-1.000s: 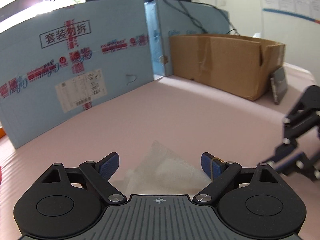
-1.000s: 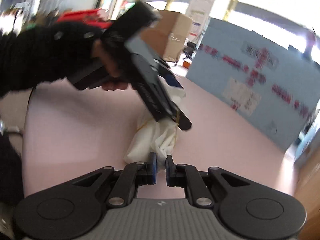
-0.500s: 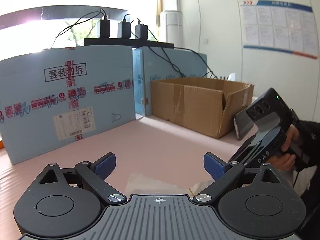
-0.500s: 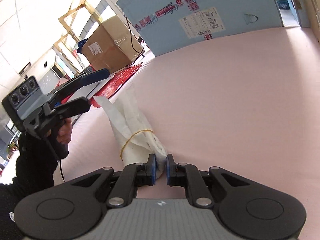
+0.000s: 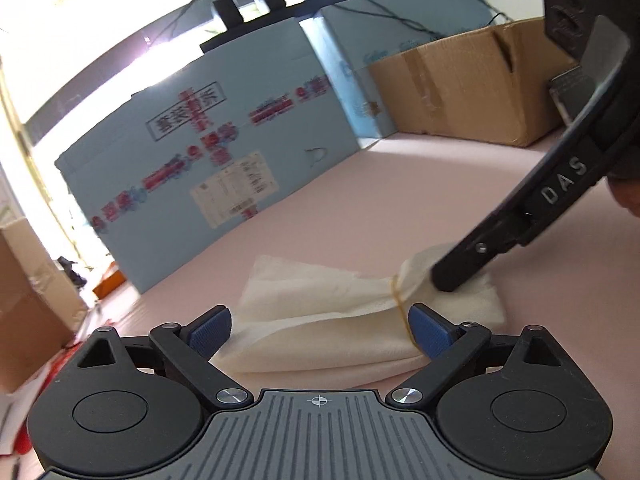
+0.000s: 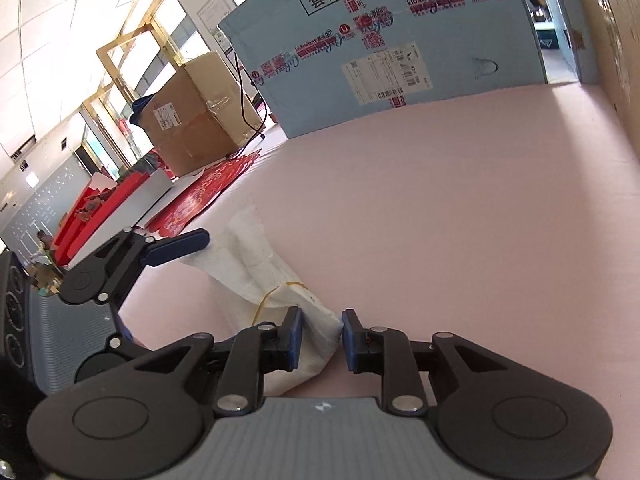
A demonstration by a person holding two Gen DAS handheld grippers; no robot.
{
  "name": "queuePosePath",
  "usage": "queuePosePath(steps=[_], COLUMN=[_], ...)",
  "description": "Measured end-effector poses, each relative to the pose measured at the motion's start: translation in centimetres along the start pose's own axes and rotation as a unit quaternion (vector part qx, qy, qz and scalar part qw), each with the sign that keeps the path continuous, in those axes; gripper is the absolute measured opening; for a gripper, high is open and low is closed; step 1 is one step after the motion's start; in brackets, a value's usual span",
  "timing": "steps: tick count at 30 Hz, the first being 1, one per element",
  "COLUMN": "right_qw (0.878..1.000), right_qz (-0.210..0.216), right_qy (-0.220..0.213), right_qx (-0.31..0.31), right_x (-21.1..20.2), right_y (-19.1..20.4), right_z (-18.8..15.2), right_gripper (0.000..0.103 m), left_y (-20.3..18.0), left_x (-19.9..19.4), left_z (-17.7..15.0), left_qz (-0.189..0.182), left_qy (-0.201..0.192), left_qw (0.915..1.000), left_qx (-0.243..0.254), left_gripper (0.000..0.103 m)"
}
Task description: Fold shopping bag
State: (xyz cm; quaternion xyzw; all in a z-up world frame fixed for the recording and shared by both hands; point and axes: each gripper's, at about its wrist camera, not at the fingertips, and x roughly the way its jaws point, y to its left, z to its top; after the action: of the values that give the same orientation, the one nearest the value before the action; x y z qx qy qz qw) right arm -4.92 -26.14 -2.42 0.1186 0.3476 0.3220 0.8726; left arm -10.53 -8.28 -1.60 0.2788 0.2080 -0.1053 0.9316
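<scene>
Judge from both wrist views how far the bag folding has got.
Done: the white shopping bag lies folded into a strip on the pink table, with a yellow rubber band round it. In hand: the right gripper is open around one end; the left gripper is open beside it. Left: withdrawing, probably.

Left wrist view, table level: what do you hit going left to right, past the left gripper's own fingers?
Blue printed board → white folded shopping bag → yellow rubber band around the bag → right gripper, fingers resting on the bag's end. Brown cardboard box stands behind, far right.
</scene>
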Motion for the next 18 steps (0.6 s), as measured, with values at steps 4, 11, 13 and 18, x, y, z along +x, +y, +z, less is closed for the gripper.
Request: queuePosePath(steps=[4, 11, 13, 18], right_qw=[1.000, 1.000, 1.000, 1.000], right_qz=[-0.008, -0.007, -0.004, 0.004], right_qy=[-0.002, -0.002, -0.003, -0.003], right_qx=[-0.016, -0.014, -0.009, 0.006], right_x=[-0.3, -0.7, -0.7, -0.9], right_y=[0.4, 0.2, 0.1, -0.3], right_z=[-0.4, -0.5, -0.5, -0.5], right_gripper=[0.017, 0.015, 0.015, 0.015], left_y=[0.8, 4.9, 6.0, 3.1], left_x=[-0.8, -0.6, -2.3, -3.3], left_z=[-0.9, -3.1, -2.3, -0.1], left_qz=[0.033, 0.086, 0.050, -0.051], left_qy=[0.007, 0.052, 0.008, -0.066], left_qw=[0.9993, 0.9948, 0.9978, 0.9949], left_qx=[0.017, 0.017, -0.042, -0.056], left_gripper=[0.098, 0.096, 0.097, 0.097])
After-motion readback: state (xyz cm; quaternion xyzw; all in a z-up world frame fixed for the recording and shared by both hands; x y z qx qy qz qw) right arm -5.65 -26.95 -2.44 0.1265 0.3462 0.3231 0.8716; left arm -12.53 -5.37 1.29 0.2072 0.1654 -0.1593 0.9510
